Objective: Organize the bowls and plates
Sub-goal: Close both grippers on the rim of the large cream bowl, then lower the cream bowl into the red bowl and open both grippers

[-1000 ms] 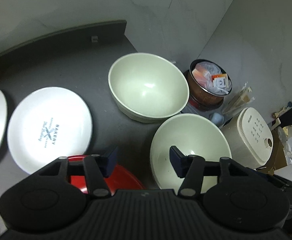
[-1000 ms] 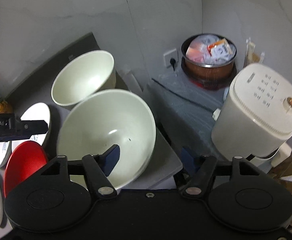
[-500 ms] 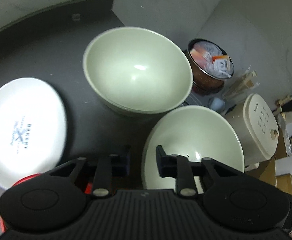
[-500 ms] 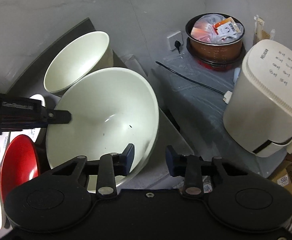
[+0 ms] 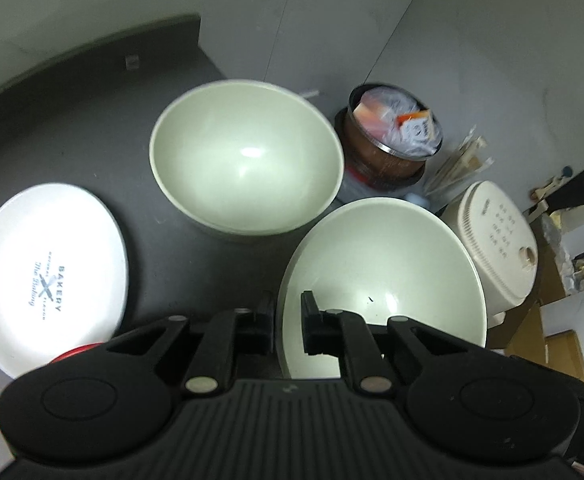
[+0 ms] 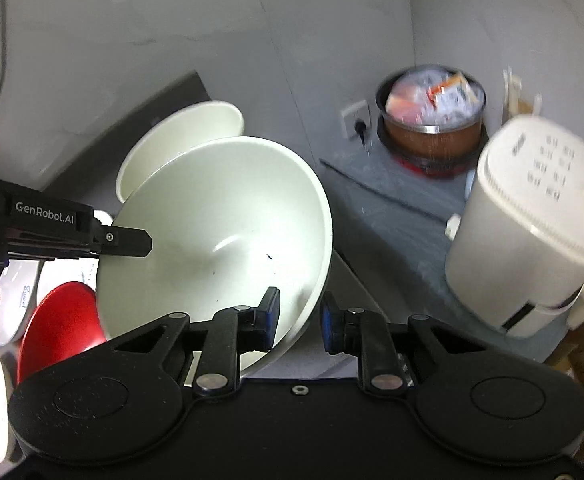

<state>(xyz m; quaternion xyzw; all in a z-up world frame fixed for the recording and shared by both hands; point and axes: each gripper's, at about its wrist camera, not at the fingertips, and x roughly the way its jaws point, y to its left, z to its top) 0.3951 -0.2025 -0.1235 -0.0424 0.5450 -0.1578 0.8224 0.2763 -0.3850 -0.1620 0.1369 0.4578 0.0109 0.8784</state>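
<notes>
On the dark countertop, near its right edge, the closer pale green bowl is now pinched by both tools: the left gripper has narrowed from wide open onto the bowl's left rim, and the right gripper has done likewise on the right rim. That looks like a two-handed lift, probably to nest it in the second pale green bowl just behind. A white bakery plate and a red dish wait to the left.
</notes>
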